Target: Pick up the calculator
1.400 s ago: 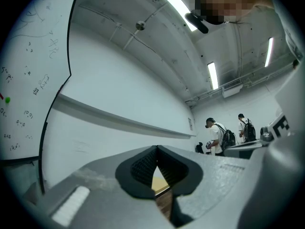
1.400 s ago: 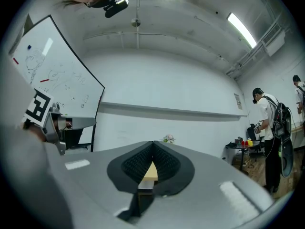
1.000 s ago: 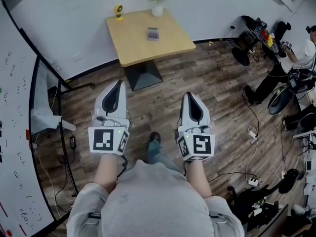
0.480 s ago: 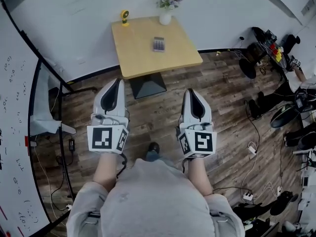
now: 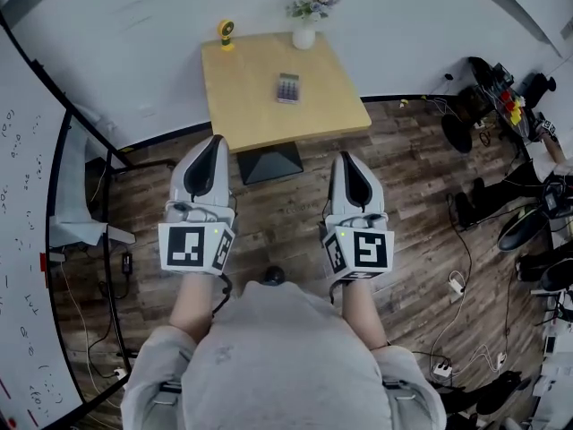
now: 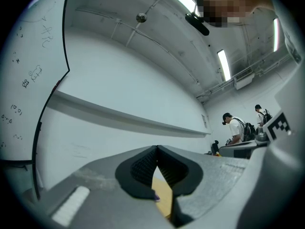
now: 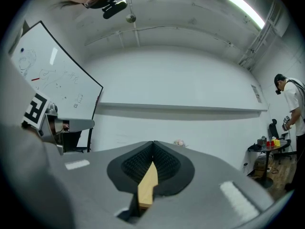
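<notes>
The calculator [image 5: 286,88], a small grey slab with dark keys, lies near the middle of the square wooden table [image 5: 242,97] by the far wall in the head view. My left gripper [image 5: 211,144] and right gripper [image 5: 346,159] are held side by side over the wood floor, short of the table's near edge, both shut and holding nothing. In the left gripper view the left gripper [image 6: 157,148] points at the white wall, with a sliver of tabletop [image 6: 163,194] showing below the joined tips. The right gripper [image 7: 153,143] likewise shows only a strip of the table [image 7: 147,187] between its closed jaws.
A yellow desk fan [image 5: 226,32] and a white vase of flowers [image 5: 306,12] stand on the table's far edge. A whiteboard on a stand [image 5: 27,240] runs along the left. Cables, chairs and gear crowd the right side [image 5: 519,204]. People stand off to the right [image 6: 236,130].
Both grippers and I have come closer to the table: it and the calculator sit lower and larger in the head view. Jaws stayed shut.
</notes>
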{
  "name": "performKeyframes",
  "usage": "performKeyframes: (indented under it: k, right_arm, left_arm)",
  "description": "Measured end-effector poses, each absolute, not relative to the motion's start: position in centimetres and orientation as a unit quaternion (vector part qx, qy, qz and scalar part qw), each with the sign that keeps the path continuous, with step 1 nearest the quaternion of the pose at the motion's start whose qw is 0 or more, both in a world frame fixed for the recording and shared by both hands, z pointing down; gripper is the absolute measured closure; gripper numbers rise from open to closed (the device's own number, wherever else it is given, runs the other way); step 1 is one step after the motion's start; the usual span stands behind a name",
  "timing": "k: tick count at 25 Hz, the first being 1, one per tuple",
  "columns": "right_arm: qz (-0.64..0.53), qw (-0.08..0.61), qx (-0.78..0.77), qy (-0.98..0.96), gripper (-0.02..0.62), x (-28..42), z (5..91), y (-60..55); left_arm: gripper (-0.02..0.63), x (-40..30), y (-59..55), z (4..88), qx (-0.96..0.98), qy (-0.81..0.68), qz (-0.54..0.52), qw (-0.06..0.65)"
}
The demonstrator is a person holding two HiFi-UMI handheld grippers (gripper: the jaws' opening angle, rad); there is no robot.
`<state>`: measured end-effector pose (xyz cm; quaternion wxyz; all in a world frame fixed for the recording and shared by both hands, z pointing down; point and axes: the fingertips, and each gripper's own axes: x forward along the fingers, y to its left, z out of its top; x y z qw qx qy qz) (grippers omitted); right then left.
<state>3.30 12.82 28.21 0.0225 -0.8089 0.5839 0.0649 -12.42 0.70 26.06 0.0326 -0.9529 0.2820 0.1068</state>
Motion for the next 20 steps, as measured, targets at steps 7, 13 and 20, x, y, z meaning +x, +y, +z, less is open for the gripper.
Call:
performKeyframes:
  k: [7,13,20]
  right_arm:
    - [0.059,0.027,-0.802,0.594,0.594,6.2,29.0,11.6]
    - [0.045,0.035,-0.801,0.596,0.594,7.7,29.9,11.0]
    - [0.035,0.038,-0.808,0.587,0.594,9.8,30.6,9.4]
  left_arm:
    - [0.6,-10.0,-0.1,26.6,-0.949,0.294,0.108,0.035]
    - [0.6,-8.4,-0.6,26.8,-0.949,0.296,0.099,0.037]
    - [0.6,-6.1,-2.5,27.4,-0.954,0.284,0.095,0.034]
